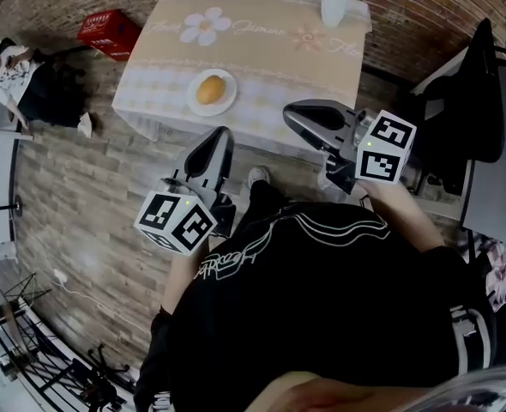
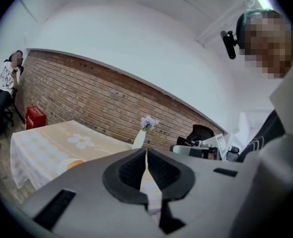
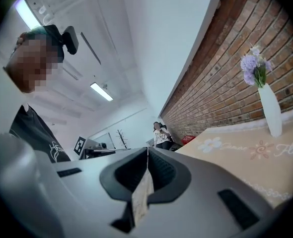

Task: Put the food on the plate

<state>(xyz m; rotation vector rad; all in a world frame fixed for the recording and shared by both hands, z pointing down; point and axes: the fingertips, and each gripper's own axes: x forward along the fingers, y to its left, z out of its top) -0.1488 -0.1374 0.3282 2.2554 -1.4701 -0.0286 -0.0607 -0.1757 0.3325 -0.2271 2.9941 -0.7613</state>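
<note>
Sitting on the white plate [image 1: 193, 105] near the front edge of the desk [image 1: 270, 58], the food [image 1: 211, 89], a round orange-yellow piece that could be a bun or a fruit, looks already placed. I judge the placing step finished, with only the retreat in hand. The left gripper [image 1: 215, 141] hangs short of the desk's near edge, over the wooden floor [image 1: 90, 196], apart from the plate; its fingers [image 2: 131, 170] are pressed together with nothing between them. The right gripper [image 1: 298, 115] hovers beside it at the desk's front edge, its fingers [image 3: 161, 170] likewise closed on nothing. A white vase [image 1: 334, 3] with flowers stands at the far side, well apart from the plate. Next, as I read it, little is called for: keep both grippers away from the plate so the food is not nudged, unless more food lies outside these views.
</note>
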